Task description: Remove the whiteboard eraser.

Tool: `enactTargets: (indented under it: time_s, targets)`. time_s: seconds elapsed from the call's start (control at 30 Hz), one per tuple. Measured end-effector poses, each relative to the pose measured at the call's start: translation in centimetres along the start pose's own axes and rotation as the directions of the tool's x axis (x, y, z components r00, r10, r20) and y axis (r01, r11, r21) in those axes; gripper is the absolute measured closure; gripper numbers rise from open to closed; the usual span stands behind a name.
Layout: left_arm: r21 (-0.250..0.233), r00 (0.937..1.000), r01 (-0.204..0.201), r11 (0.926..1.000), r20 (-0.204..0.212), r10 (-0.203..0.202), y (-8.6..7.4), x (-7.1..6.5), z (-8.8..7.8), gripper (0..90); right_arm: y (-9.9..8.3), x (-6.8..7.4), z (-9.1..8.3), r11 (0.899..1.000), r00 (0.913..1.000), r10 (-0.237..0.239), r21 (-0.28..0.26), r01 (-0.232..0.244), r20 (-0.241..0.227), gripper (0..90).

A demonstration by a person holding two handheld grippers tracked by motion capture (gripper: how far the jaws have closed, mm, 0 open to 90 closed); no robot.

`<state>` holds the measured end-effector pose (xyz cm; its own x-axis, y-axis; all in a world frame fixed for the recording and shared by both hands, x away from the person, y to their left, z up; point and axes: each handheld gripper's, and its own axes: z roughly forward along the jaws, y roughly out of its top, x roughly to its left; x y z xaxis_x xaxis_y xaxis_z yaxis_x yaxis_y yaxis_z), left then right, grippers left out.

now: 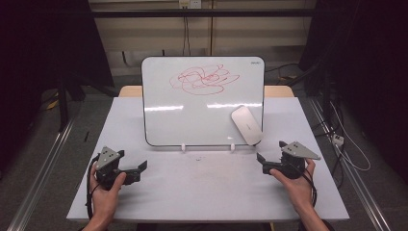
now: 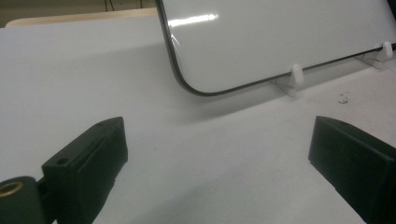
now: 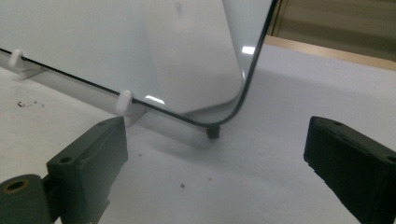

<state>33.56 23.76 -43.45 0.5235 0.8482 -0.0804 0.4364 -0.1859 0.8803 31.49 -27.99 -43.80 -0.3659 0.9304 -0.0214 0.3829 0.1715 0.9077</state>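
Whiteboard stands propped on its small white stand pegs ahead of both my grippers, tilted back so its face is easy to reach, with a red scribble high on it. I judge the job in hand is wiping that scribble off. A white eraser clings to the board's lower corner, just ahead of my right gripper and a little above it, presumably parked there so that hand can pick it up.

My right gripper rests low over the table, its jaws spread as wide as they go, holding nothing and touching nothing; in the right gripper view the eraser sits beyond the gap between them. My left gripper is also spread wide and empty, well short of the board's other lower corner, which lies ahead of it.
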Motion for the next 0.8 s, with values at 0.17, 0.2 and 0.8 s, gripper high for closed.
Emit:
enactTargets:
  time_s: [0.17,0.2,0.8]
  targets:
    - [0.0,1.0,0.006,1.0,-0.004,-0.006,-0.1,0.1,-0.4,4.5,1.1,0.3,1.0,1.0,0.9998,0.003,0.003,-0.003,-0.018,7.7]
    - [-0.005,0.9999,0.014,0.9999,-0.007,-0.014,-0.1,0.1,-0.4,4.5,1.4,0.4,1.1,1.0,0.9997,0.001,0.001,-0.001,-0.022,7.9]
    - [0.009,1.0,0.005,0.9999,-0.003,-0.005,0.1,-0.1,0.0,4.5,6.3,0.9,3.7,0.999,0.9974,-0.049,0.004,0.049,-0.052,8.4]
